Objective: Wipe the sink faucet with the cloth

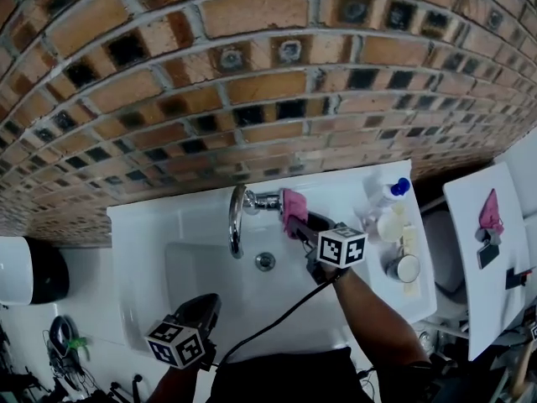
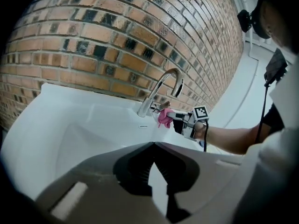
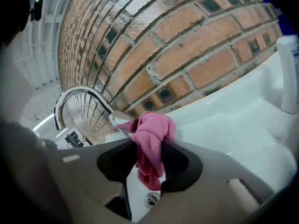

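Observation:
A curved chrome faucet stands at the back of the white sink. My right gripper is shut on a pink cloth, which it holds against the faucet's base and lever just right of the spout. In the right gripper view the cloth bulges out between the jaws and touches the chrome lever; the spout arches to the left. My left gripper hangs over the sink's front edge, shut and holding nothing. From the left gripper view the faucet and the cloth are far ahead.
A brick wall rises behind the sink. A white bottle with a blue cap and small jars crowd the sink's right ledge. The drain lies below the spout. A white board with a pink item stands at the right.

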A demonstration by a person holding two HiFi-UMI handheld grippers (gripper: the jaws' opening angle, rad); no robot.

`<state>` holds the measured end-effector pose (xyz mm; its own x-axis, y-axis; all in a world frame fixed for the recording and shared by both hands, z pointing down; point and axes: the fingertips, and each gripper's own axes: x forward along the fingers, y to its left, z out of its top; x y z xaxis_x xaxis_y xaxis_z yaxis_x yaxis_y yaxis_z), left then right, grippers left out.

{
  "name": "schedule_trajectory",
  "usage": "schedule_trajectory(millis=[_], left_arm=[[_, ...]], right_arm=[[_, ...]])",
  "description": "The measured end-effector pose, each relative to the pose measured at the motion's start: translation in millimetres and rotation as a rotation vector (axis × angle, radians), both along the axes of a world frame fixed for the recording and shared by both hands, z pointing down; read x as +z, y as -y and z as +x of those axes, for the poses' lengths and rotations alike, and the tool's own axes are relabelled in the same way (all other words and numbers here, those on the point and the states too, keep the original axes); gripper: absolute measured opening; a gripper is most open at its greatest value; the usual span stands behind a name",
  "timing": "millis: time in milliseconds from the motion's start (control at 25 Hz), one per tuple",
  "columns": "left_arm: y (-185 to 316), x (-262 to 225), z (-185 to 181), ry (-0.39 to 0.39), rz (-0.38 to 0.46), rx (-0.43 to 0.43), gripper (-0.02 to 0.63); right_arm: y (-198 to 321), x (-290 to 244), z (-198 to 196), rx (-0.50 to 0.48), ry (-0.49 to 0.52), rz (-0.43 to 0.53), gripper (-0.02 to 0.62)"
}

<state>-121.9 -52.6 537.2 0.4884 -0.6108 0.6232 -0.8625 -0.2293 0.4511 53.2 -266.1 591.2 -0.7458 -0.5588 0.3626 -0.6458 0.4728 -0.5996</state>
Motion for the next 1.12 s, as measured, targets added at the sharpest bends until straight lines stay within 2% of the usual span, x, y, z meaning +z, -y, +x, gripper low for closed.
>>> schedule_trajectory(millis=[320,520,920,1120], left_arm=[[6.4,7.5,19.2,-0.015,-0.048,0.040,0.006],[10.3,14.8,18.7,-0.022,-0.070,0.041,0.006],[7.7,21.8,22.7,-0.056,-0.086,0.052,0.006],[8.1,19.1,21.6,-0.065,-0.069,0.062,0.006]], right_arm=[[13.2,-2.3,-17.4,-0.138,0.139,-0.017,0.150],[12.3,-20.3,-16.1,-0.217,0.205,0.031,0.150],[-0.3,-52.7,-12.7,-0.261,0.238,0.086,0.150],[-9.2,-70.8,-12.2,-0.269,0.202,0.138,0.149]])
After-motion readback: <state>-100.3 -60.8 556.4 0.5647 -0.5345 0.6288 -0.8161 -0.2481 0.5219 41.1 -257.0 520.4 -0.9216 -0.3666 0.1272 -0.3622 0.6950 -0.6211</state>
